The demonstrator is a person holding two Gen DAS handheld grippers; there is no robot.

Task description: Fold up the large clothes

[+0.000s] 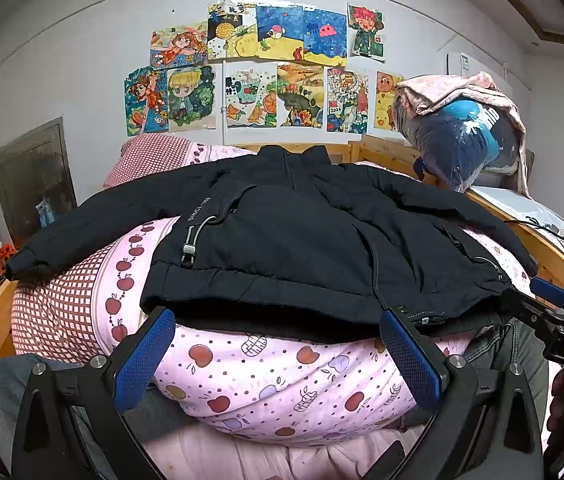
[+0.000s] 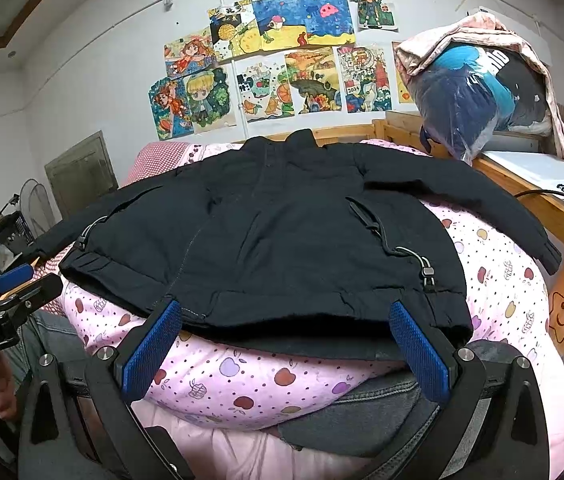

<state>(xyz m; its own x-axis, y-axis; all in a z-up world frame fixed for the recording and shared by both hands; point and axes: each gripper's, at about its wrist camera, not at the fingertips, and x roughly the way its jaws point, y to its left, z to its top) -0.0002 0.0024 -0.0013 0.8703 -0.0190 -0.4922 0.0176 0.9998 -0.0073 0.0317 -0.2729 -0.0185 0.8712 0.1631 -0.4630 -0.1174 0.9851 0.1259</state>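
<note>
black jacket [image 1: 302, 240] lies flat on the bed [image 1: 282, 380], sleeves spread, nothing folded; left claw [image 1: 277, 356] and right claw [image 2: 286, 356] gape wide, empty.

Black jacket [image 1: 302, 240] flat, front up, sleeves spread, on bed.

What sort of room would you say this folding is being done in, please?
Most likely a child's bedroom: a black jacket lies spread on an apple-print quilt over a wooden bed frame, with hand-coloured drawings taped to the wall.
</note>
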